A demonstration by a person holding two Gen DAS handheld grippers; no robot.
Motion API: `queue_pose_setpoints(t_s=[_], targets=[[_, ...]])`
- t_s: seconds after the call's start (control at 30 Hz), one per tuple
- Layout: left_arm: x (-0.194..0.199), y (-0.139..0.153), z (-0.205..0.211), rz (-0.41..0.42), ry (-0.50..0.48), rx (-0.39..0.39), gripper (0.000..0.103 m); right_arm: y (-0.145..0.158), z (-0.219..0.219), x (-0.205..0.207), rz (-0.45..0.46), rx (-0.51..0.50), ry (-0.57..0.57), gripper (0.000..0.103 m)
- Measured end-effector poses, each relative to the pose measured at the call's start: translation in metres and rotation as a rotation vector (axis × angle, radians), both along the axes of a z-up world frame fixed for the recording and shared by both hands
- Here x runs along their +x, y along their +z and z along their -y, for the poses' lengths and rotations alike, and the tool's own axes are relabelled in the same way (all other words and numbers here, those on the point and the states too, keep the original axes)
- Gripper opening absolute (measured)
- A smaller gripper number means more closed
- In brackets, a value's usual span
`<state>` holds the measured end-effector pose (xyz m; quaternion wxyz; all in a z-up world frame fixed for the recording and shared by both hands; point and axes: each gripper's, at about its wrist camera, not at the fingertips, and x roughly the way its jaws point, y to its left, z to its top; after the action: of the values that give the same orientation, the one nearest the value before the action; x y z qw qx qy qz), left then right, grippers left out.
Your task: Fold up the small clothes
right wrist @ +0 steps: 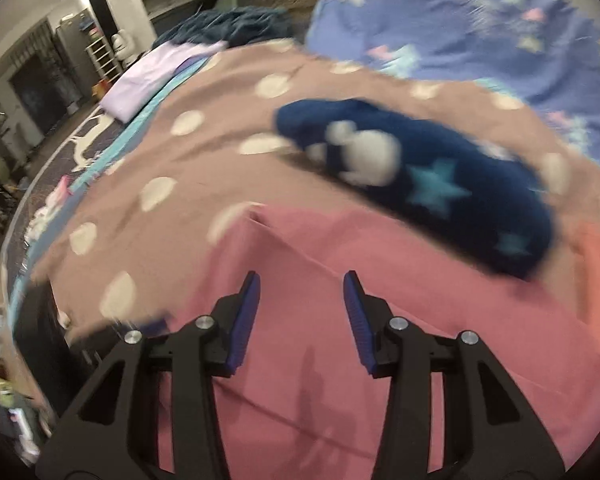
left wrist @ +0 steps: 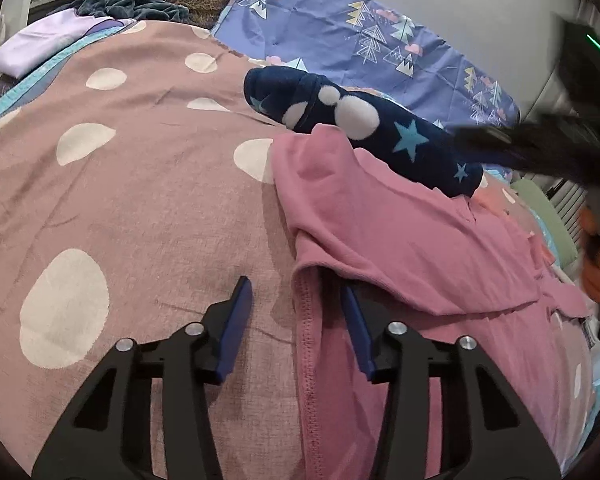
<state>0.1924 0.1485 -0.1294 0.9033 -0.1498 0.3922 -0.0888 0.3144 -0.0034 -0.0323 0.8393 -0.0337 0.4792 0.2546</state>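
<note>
Left wrist view. We saw the left gripper (left wrist: 296, 290) at the lower centre of the frame, its blue pads apart. The left pad (left wrist: 236, 320) stood over the polka-dot blanket (left wrist: 140, 184). The right pad (left wrist: 356, 328) sat at the hemmed edge of the pink garment (left wrist: 400, 240), with its tip tucked under a fold of that cloth. We could not see the pads pressing on the fabric. The pink garment lay on the blanket across the lower right of the frame. A navy fleece garment with stars and white spots (left wrist: 364, 128) lay on its upper edge, at centre right. A purple sheet printed with trees and clouds (left wrist: 360, 32) filled the upper right. A folded lilac cloth (left wrist: 40, 48) lay at the upper left, with a dark teal blanket (left wrist: 132, 4) just behind it. A blurred dark shape, partly orange, crossed the right edge; we could not identify it. We found no readable writing in this view.

Right wrist view. The frame was motion-blurred. We saw the right gripper (right wrist: 300, 284) at the lower centre, its pads apart and with nothing between them, above the pink garment (right wrist: 380, 320), which filled the lower half. The navy fleece garment (right wrist: 440, 184) lay at centre right. Shelving and room clutter showed at the left edge. No label or brand was legible.
</note>
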Motion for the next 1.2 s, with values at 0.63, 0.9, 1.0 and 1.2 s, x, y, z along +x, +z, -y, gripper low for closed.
queue_pose_setpoints(t_s=[0.63,0.9,1.0,1.2], targets=[[-0.007,-0.002,-0.010,-0.040,0.064,0.072,0.007,-0.034,-0.044,0.057,-0.014,0.099,-0.083,0.034],[-0.007,-0.004,-0.012,-0.042,0.062,0.074,0.009,-0.029,0.027,-0.047,0.056,0.059,-0.019,0.036],[-0.008,-0.004,-0.010,-0.041,0.062,0.087,0.009,-0.064,0.073,-0.070,0.026,-0.076,-0.171,0.037],[-0.006,-0.006,-0.006,-0.050,0.046,0.096,0.009,-0.083,0.120,-0.099,0.074,0.021,-0.191,0.040]])
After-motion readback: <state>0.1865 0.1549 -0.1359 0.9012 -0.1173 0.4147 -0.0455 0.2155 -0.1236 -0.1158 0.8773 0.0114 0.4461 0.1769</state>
